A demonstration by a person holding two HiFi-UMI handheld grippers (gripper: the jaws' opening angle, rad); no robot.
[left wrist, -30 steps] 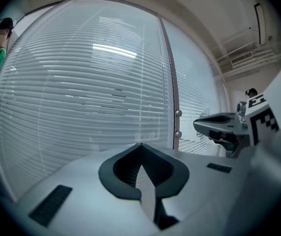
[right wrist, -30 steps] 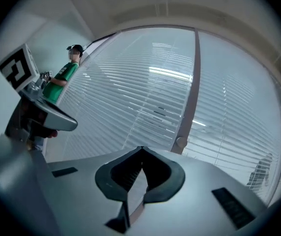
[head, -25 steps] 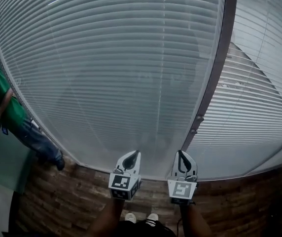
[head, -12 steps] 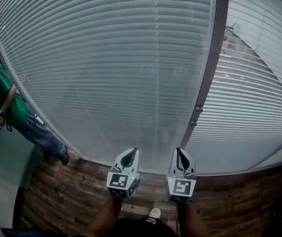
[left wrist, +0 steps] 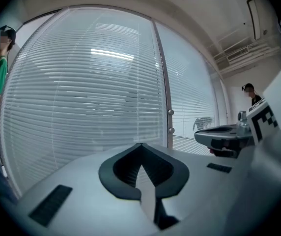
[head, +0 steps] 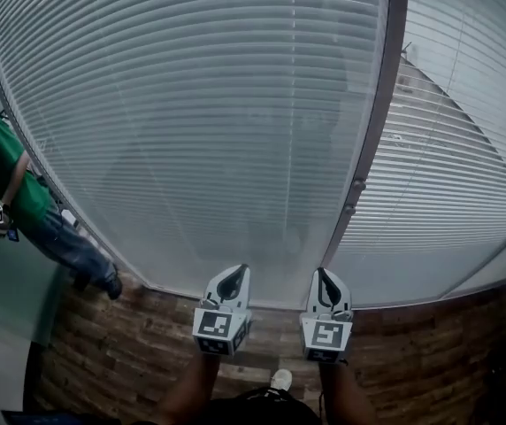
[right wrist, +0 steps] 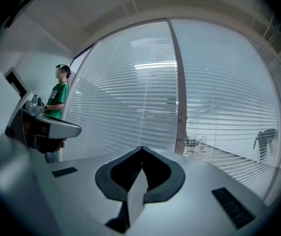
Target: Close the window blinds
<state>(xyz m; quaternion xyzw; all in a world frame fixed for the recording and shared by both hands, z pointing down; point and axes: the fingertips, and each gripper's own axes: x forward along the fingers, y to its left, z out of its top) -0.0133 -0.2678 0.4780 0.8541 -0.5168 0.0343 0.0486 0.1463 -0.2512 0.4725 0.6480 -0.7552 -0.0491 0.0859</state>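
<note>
Fingers [left wrist: 125, 171] of the left gripper [head: 235, 278] and the right gripper [head: 325, 279] are fully closed and empty, both pointing level at the window blinds [head: 191, 113] without touching them.

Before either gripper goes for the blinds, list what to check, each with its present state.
1. Left gripper free: jaws together, nothing between them. Ok.
2. Right gripper free: jaws together, empty. Ok.
3. Right-hand blind closed: slats open, outside shows through. Not ok.
4. Slat control found: two knobs sit on the frame post; what they drive, cannot tell.
5. Person in the green shirt clear: stands at the left, apart from both grippers. Ok.
</note>
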